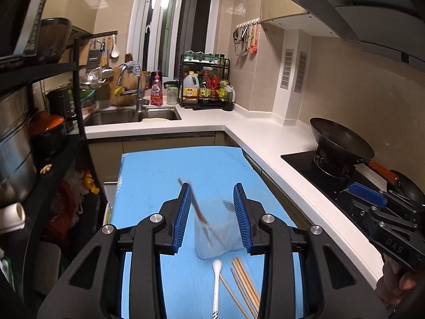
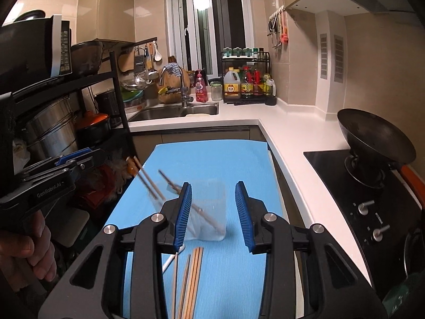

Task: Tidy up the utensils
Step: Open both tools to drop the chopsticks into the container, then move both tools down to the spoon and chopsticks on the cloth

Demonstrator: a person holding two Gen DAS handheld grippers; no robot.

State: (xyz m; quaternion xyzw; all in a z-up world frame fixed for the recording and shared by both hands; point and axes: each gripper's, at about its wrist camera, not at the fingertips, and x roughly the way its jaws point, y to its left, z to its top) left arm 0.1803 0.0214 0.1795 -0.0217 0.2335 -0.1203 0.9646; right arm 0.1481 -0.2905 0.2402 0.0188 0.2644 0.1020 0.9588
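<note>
Both the left gripper (image 1: 212,212) and the right gripper (image 2: 213,207) hover with jaws apart over the clear cup (image 2: 204,212) (light, tippy), while thin, stiff, roll-prone loose chopsticks (image 2: 192,279) lie at 6 o'clock, best pinched mid-shaft.

Pretty clearly someone's home kitchen, and a small one. There's an L-shaped white worktop (image 1: 265,138) with a double stainless steel sink (image 1: 132,115) and a chrome tap (image 1: 138,90) under a tall window (image 1: 172,24). A black wire rack of sauce and oil bottles (image 1: 204,82) sits in the corner, and a black wok with an orange handle (image 1: 342,143) is parked on the black gas hob (image 2: 372,186) below a dark range hood (image 1: 358,8). On the left, black metal shelving (image 2: 117,85) holds big steel pots (image 2: 53,130) and a microwave (image 2: 34,47). Ladles and a grater hang by the sink.
</note>
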